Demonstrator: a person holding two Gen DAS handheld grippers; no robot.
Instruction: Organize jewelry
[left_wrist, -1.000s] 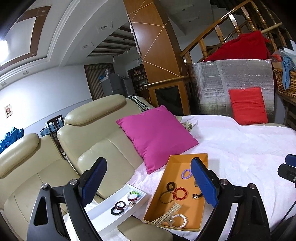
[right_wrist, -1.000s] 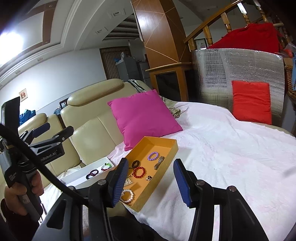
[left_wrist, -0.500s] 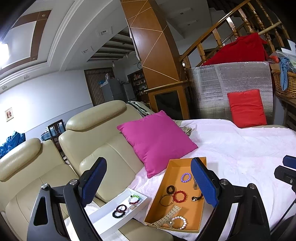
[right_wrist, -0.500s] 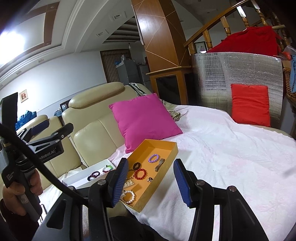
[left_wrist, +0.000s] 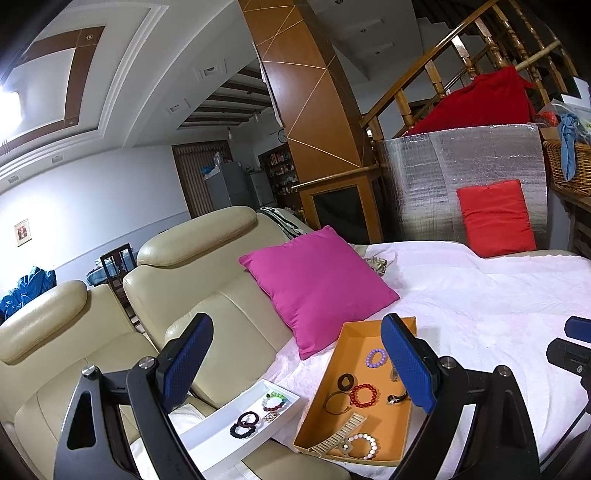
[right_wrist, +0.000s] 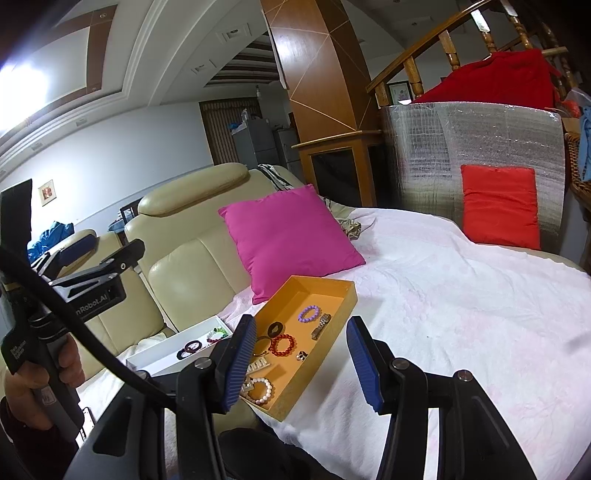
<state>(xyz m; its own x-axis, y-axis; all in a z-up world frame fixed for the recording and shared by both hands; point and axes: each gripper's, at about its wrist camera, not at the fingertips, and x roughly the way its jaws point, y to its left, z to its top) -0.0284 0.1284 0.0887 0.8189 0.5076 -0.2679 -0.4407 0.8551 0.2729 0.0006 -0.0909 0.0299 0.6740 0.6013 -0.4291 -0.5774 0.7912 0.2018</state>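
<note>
An orange tray on the white blanket holds a purple bead bracelet, a red bead bracelet, a white bead bracelet, a comb and other small pieces. A white tray to its left holds dark bracelets and a green-and-red one. My left gripper is open and empty, above and short of both trays. My right gripper is open and empty, held above the orange tray's near end.
A magenta pillow leans against the cream leather sofa just behind the trays. A red cushion rests against a silver foil panel at the back. The white blanket spreads to the right. A wicker basket stands far right.
Both grippers tilted slightly downward and moved a little nearer; the trays sit marginally higher in view. Jaws unchanged, nothing picked up.
</note>
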